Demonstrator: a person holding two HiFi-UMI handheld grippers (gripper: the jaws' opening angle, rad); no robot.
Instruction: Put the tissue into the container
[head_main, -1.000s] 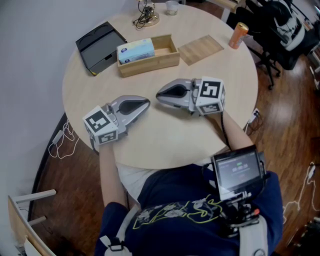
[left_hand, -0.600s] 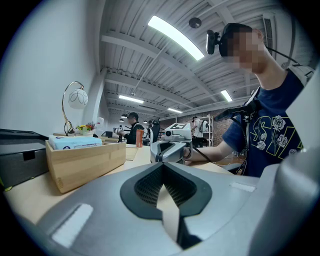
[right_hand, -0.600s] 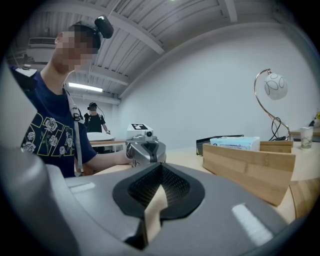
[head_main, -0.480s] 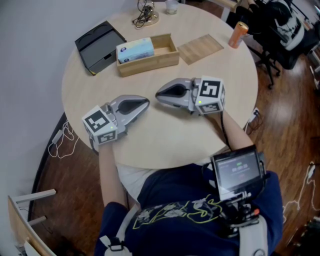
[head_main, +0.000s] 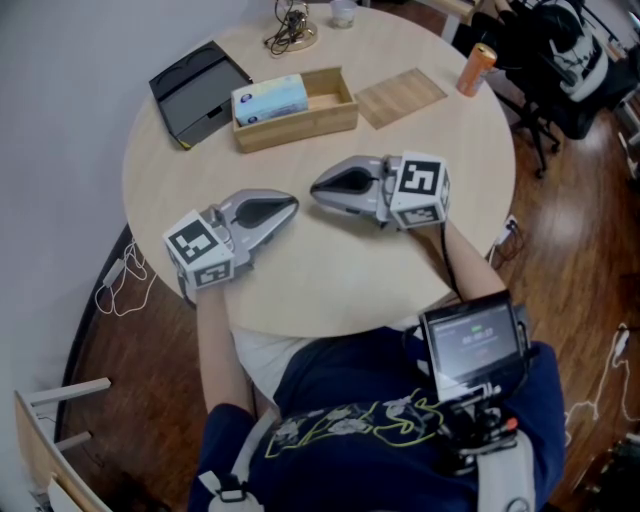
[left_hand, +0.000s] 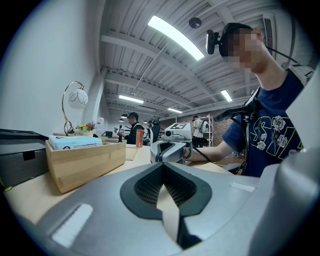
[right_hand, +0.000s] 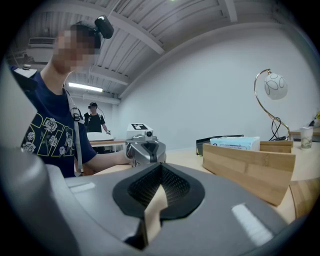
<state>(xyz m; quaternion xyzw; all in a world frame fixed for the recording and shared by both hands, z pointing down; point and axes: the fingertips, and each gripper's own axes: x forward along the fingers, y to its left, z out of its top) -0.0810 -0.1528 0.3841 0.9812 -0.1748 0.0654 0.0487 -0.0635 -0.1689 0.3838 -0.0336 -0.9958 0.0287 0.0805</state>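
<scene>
Grey left hand-held gripper (head_main: 292, 206), right hand-held gripper (head_main: 316, 188): jaws clenched, empty, resting on wooden table (head_main: 330, 270).

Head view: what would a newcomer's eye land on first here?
The two grey grippers, left gripper and right gripper, rest near the middle of the round table, tips almost meeting, jaws together and empty. Behind them stands the wooden container with the light blue tissue pack already in its left end. An orange can stands out at the table's far right edge.
</scene>
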